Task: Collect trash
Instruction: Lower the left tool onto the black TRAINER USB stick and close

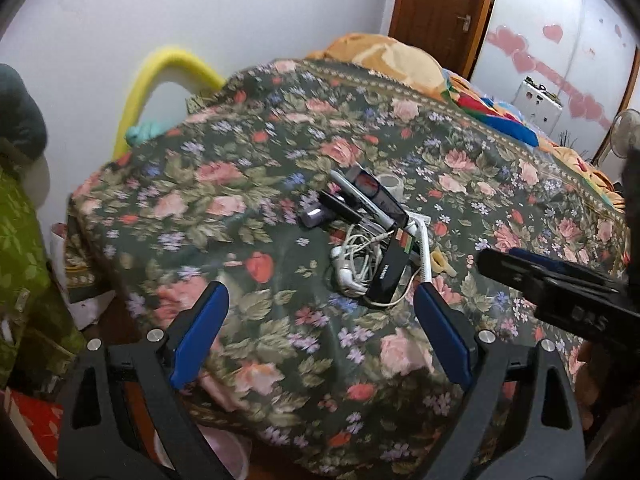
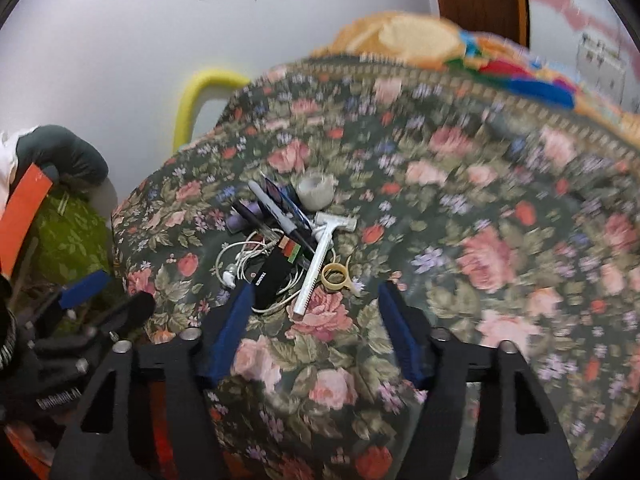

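**Both grippers closing in on the clutter pile**

The trash I'm after is a small heap in the middle of the floral bedspread (image 2: 460, 208): a white disposable razor (image 2: 320, 258), a tangle of white earphones (image 1: 354, 258), a black packet (image 2: 270, 280), a marker pen (image 2: 276, 214), a yellowish plastic ring (image 2: 335, 276) and a small roll of tape (image 2: 315, 190), all touching or overlapping. My right gripper (image 2: 312, 336) hovers just short of the razor's handle end, fingers wide apart and empty. My left gripper (image 1: 320, 336) hangs a little further back, fingers likewise spread with nothing between them.

I judge this to be the approach, with nothing picked yet. Next I need to single out one item; the razor lies nearest and on top. The call is to straddle its thin handle crosswise and press into the soft cover without snagging the earphone cord. I can't see a bin from either camera.
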`<state>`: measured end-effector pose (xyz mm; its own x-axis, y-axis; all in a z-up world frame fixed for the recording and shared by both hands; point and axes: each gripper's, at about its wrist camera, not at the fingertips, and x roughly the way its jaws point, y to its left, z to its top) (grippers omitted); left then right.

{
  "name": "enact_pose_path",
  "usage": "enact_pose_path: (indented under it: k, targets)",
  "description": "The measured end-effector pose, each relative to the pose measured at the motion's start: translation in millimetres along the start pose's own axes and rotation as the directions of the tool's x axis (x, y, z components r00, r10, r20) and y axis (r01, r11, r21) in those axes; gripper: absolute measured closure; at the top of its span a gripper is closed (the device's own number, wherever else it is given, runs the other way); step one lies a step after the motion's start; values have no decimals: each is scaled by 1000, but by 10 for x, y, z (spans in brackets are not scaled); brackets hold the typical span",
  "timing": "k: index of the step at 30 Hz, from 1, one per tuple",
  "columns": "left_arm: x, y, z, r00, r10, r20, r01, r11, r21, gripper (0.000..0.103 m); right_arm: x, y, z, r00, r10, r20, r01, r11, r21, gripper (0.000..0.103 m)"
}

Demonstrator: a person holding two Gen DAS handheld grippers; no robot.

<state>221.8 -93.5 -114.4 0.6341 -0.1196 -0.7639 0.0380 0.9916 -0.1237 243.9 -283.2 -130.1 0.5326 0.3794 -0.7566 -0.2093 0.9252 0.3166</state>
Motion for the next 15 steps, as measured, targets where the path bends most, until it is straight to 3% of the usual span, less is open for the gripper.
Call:
enact_pose_path:
  k: [3, 5, 9, 12, 14, 15]
  targets:
    - [162, -22, 32, 1000, -18, -19, 18, 1000, -9, 17, 274, -124, 69, 998, 32, -54, -31, 999, 24, 62]
    - [272, -46, 59, 999, -35, -37, 35, 999, -6, 28, 391, -151, 86, 996, 19, -82, -19, 1000, 2, 68]
    - [454, -123, 87, 994, -80, -72, 81, 997, 16, 45, 553, -184, 62, 993, -10, -120, 2, 997, -71, 68]
    - [556, -191, 92, 989, -110, -94, 114, 993, 41, 59, 633, -155, 25, 991, -39, -131, 21, 991, -132, 68]
    - [619, -230, 95, 985, -132, -115, 138, 989, 49, 72, 655, -117, 14, 992, -60, -113, 41, 985, -167, 79]
    - [661, -258, 98, 980, -153, -130, 161, 985, 53, 74, 662, -115, 18, 992, -64, -110, 44, 983, -178, 79]
